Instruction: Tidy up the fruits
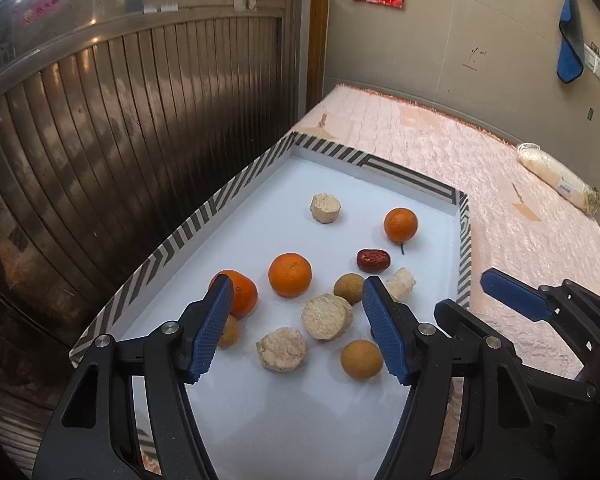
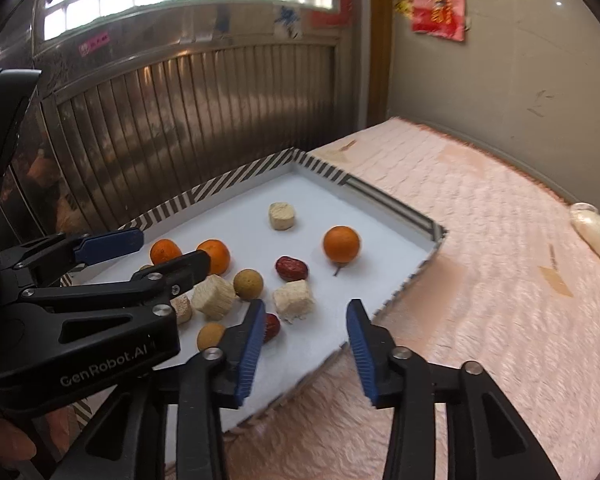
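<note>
on the white floor of the shallow tray with the black-and-white striped rim (image 1: 188,228), which lies on a pink quilted cloth (image 1: 480,184), the fruit is scattered loose: three round orange tangerines, one near the far right corner (image 1: 400,224), one mid-tray (image 1: 290,275) and one by the left rim (image 1: 242,294); a wrinkled dark red date (image 1: 373,261) sits just nearer than the far-right tangerine. three small brown round longans (image 1: 361,359) and several pale beige cut chunks (image 1: 326,317) crowd the near half, with one more beige chunk (image 1: 325,208) alone toward the far rim. the left gripper (image 1: 298,304), black with blue ribbed pads, hangs over the near half with its fingers spread wide and nothing between them. the right gripper (image 2: 306,328) of the same make hovers over the tray's right rim, its fingers likewise wide apart and empty; a second red date (image 2: 272,326) shows just behind its left pad (image 2: 250,350).
</note>
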`<state>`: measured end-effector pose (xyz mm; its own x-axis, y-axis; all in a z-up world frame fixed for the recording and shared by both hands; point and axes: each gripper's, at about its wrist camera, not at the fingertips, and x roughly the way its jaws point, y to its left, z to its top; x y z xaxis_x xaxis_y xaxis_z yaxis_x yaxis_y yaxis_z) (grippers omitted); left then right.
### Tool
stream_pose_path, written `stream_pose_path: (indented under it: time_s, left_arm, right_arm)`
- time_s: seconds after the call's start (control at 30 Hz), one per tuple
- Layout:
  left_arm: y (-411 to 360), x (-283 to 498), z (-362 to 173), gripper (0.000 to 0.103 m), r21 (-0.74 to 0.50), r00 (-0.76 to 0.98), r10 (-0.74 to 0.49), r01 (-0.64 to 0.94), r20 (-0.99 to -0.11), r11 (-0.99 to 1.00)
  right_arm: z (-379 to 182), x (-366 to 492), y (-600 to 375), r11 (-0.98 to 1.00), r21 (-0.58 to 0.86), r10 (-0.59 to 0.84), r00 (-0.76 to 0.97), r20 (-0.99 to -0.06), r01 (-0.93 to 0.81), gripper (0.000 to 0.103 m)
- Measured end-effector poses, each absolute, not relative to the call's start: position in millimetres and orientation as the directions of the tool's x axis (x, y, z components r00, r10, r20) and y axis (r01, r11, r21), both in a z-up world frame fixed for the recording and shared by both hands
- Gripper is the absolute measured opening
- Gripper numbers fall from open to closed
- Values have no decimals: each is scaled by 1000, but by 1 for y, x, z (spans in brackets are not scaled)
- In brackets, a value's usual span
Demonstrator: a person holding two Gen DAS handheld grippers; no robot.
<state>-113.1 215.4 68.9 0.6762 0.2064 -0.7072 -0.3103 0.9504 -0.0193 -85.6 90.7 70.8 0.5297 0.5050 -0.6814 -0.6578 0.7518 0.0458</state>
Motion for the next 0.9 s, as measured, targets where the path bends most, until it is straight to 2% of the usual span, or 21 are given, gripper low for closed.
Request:
stream_pose_path:
  time_s: [0.43,0.9]
  left_arm:
    - [195,-147,81,67,11,718,246,-315,-651,949]
    - [184,-157,87,67,20,729,260,-321,-633,947]
  right_arm:
    - [80,-109,53,779,136,541,547,-639,-612,48]
    - [86,-119,35,801,138,526,575,-627,-582,50]
